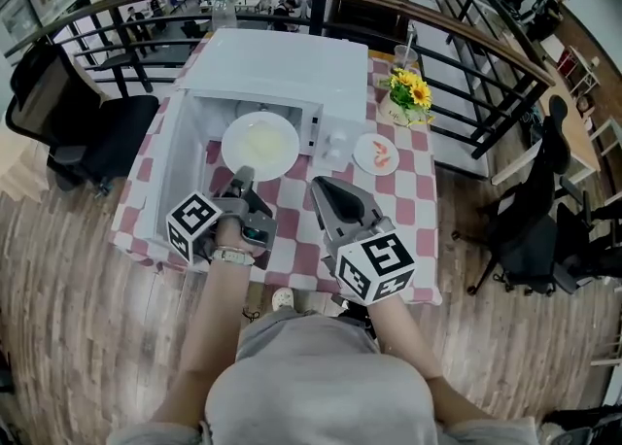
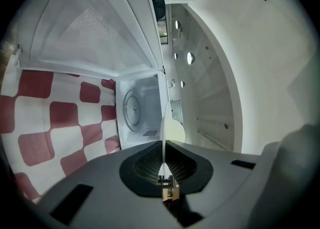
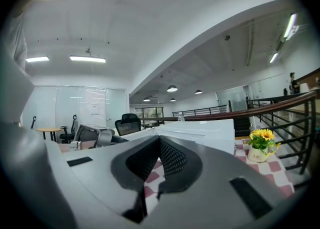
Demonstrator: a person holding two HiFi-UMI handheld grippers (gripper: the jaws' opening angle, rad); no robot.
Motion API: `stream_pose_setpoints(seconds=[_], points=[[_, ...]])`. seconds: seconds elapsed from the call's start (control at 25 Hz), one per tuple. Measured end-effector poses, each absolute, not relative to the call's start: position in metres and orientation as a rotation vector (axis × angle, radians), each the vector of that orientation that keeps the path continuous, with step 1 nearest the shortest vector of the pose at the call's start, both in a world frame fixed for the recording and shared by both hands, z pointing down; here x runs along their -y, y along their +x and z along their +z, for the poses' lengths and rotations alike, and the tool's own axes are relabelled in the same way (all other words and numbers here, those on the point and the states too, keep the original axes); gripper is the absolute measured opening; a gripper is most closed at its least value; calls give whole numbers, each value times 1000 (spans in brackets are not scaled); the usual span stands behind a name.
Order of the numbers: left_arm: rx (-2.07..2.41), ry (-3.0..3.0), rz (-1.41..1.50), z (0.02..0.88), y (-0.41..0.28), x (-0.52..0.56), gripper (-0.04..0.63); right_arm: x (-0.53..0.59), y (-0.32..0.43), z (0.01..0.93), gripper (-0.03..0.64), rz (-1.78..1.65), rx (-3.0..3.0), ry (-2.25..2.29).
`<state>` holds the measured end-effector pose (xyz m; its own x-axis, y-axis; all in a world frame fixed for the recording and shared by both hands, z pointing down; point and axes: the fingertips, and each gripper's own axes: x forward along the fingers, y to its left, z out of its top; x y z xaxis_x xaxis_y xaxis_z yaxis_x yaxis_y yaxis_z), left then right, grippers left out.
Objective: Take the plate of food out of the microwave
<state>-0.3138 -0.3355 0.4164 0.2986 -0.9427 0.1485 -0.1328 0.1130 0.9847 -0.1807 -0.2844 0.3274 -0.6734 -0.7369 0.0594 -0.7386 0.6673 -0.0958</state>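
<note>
Pinching the near rim of the white plate (image 1: 259,145), the left gripper (image 1: 243,177) is pressing its 2 jaws together on it. In the left gripper view the plate is showing edge-on as a thin white line rising from between the pads. The plate is hanging roughly level at the mouth of the open microwave (image 1: 282,69), above the red-and-white checked tablecloth (image 1: 403,205). Its middle is looking pale yellowish, and what is lying on it is too washed out to tell. Beyond it, the round turntable (image 2: 132,109) is sitting in the white cavity, and the door (image 1: 167,181) is standing swung out to the left. The right gripper (image 1: 321,187) is hovering just right of the left one, over the cloth in front of the microwave, its jaws drawn together at the tips and gripping nothing. Further right, 1 small plate (image 1: 376,154) with orange pieces is resting on the cloth beside the microwave, and a pot of yellow flowers (image 1: 410,91) is standing behind it.
</note>
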Motion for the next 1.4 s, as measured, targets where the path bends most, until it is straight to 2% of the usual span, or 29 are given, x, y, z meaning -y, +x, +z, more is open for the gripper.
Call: stream_pose_setpoints(seconds=[0.76, 1.4], points=[[1019, 1448, -887, 363, -289, 310, 14, 279, -167, 294, 23, -58, 2809, 1478], [962, 1462, -865, 354, -271, 295, 14, 268, -164, 302, 23, -37, 2772, 1519]])
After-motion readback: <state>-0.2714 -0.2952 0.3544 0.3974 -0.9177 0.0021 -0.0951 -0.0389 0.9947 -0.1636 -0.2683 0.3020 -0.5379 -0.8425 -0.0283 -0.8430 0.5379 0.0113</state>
